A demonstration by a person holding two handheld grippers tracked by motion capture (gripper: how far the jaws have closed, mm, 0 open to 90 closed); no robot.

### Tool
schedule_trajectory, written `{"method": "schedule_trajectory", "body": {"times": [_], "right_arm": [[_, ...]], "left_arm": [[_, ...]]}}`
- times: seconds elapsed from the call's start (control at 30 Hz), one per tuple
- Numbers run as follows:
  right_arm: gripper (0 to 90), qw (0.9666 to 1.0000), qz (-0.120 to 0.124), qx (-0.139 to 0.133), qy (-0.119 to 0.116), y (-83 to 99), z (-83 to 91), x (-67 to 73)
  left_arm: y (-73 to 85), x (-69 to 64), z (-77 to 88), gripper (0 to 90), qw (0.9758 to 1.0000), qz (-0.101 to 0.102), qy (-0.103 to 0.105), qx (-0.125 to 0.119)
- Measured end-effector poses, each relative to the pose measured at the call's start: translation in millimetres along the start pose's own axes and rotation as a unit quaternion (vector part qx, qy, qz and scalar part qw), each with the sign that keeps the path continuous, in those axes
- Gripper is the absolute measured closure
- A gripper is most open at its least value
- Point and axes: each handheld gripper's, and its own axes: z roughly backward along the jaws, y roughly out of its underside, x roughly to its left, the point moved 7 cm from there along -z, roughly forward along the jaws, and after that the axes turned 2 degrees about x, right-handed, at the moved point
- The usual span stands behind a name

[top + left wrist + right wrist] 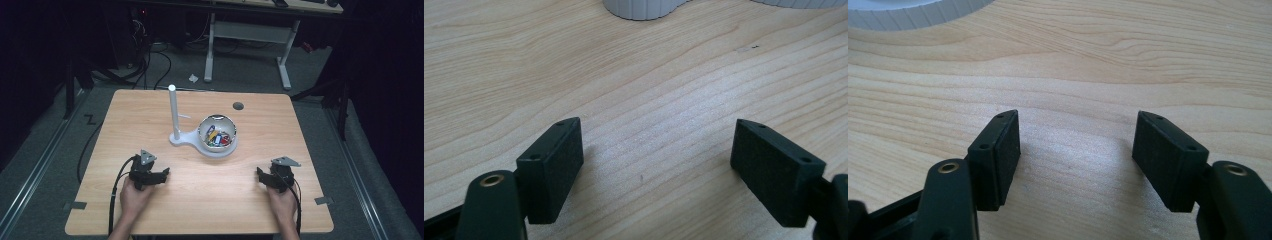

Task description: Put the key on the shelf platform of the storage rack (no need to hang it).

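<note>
A white bowl [218, 146] holding several small coloured pieces sits at the table's middle, joined to a white base with an upright white post [173, 112]. My left gripper [166, 172] rests low over the wood at the front left, open, nothing between its pads [556, 167]. At the front right my right gripper [259, 172] is also open over bare wood, its pads [1000, 157] wide apart and empty. The ribbed white base [641, 7] lies at the top of the left gripper view, and the base edge [903, 15] at the top left of the right gripper view.
The wooden table [150, 215] has a dark round grommet [238, 105] near its far edge. Cables trail from both grippers toward the front edge. A white-legged desk [285, 60] stands beyond on the grey floor.
</note>
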Motion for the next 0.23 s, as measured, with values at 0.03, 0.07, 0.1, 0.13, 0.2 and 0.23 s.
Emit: {"method": "schedule_trajectory", "body": {"times": [0.03,0.07,0.1,0.13,0.2,0.23], "right_arm": [[36.0,1.0000,0.000,0.000,0.000,0.0,0.0,0.0],[36.0,1.0000,0.000,0.000,0.000,0.0,0.0,0.0],[36.0,1.0000,0.000,0.000,-0.001,0.2,0.2,0.1],[36.0,1.0000,0.000,0.000,-0.001,0.5,0.4,0.2],[36.0,1.0000,-0.001,0.001,-0.001,0.7,0.7,0.3],[36.0,1.0000,0.000,0.001,-0.001,0.7,0.7,0.2]], "left_arm": [[0.0,0.0,0.0,21.3,1.0000,0.000,0.000,0.000],[0.0,0.0,0.0,21.3,1.0000,-0.001,0.001,0.000],[0.0,-0.1,0.0,21.3,1.0000,0.000,0.000,0.000],[-0.2,0.1,0.0,21.3,1.0000,0.000,-0.001,-0.001],[-0.1,0.0,-0.1,21.3,1.0000,-0.001,0.000,0.000],[0.0,0.0,0.0,21.3,1.0000,0.000,0.000,0.000]]}}
